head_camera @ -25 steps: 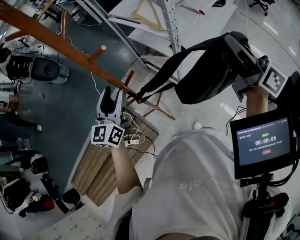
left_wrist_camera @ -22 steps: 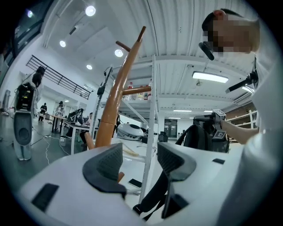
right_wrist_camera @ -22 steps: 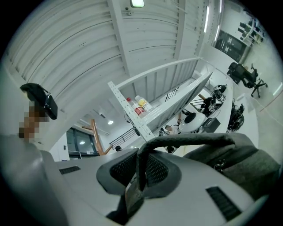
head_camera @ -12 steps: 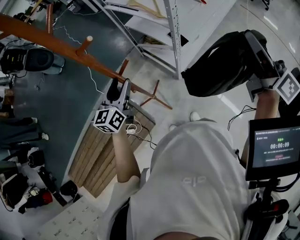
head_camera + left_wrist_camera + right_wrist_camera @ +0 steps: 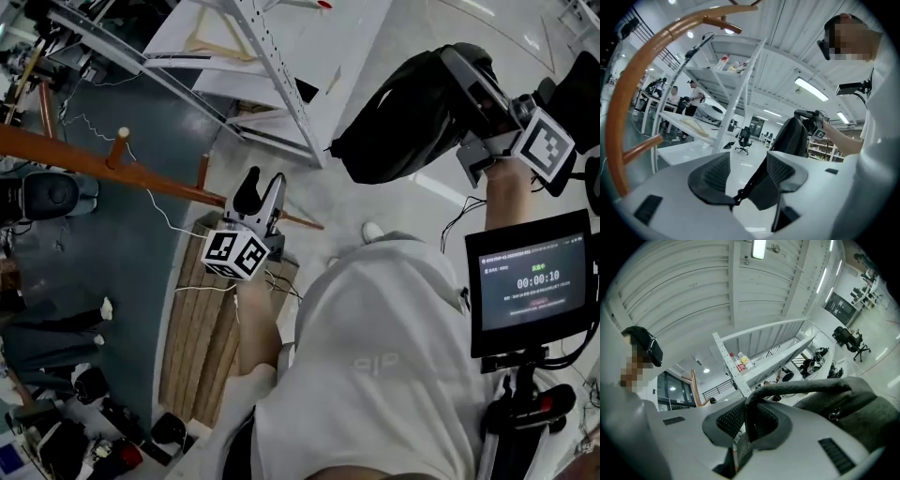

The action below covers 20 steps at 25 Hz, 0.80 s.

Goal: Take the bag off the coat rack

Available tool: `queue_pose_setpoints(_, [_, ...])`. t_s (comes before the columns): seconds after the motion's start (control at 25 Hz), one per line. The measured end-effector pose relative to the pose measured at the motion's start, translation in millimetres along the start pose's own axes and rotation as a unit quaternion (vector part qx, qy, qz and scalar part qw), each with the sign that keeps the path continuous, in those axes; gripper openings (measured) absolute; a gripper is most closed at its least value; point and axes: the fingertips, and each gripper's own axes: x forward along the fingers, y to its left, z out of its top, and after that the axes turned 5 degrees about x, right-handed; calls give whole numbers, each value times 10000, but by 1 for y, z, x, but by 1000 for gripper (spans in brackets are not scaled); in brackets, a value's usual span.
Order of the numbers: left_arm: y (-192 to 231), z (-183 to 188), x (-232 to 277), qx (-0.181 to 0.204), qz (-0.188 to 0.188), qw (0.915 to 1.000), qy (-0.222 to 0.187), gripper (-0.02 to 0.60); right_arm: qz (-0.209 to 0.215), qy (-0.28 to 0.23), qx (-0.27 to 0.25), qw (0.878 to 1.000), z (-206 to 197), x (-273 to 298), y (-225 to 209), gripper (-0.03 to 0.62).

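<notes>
One bag (image 5: 403, 117) hangs by its handle (image 5: 797, 389) in the right gripper's (image 5: 466, 75) closed jaws, well apart from the one rack (image 5: 84, 161). The left gripper's (image 5: 264, 183) two jaws stand apart, with a strap (image 5: 752, 178) running loose between them.

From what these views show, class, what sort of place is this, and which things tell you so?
Probably a large workshop or lab hall: a tall white metal shelving rack, a black wheeled office chair standing in the open, and long ceiling strip lights.
</notes>
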Motion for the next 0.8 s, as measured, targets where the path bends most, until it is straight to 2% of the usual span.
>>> queue_pose_setpoints(0.16, [-47,15,39,46,-553,9983,-188,235,-70,-140,44,9999,7,-27,-10,44])
queue_pose_setpoints(0.32, [-72,14,91,203,-1041,9940,-258,235,-131,-164,89,9997,-9,-36,-41,44])
queue_pose_setpoints(0.48, [-111,24,118,359,-1505,9874,-330,235,-263,-180,145,9994,-21,-55,-46,44])
queue_pose_setpoints(0.68, [-147,30,141,442,-1917,9796,-404,235,-333,-269,272,9987,-34,-72,-55,44])
queue_pose_setpoints(0.8, [-160,32,151,633,-2049,9760,-368,235,-373,-292,314,9984,-37,-75,-60,44])
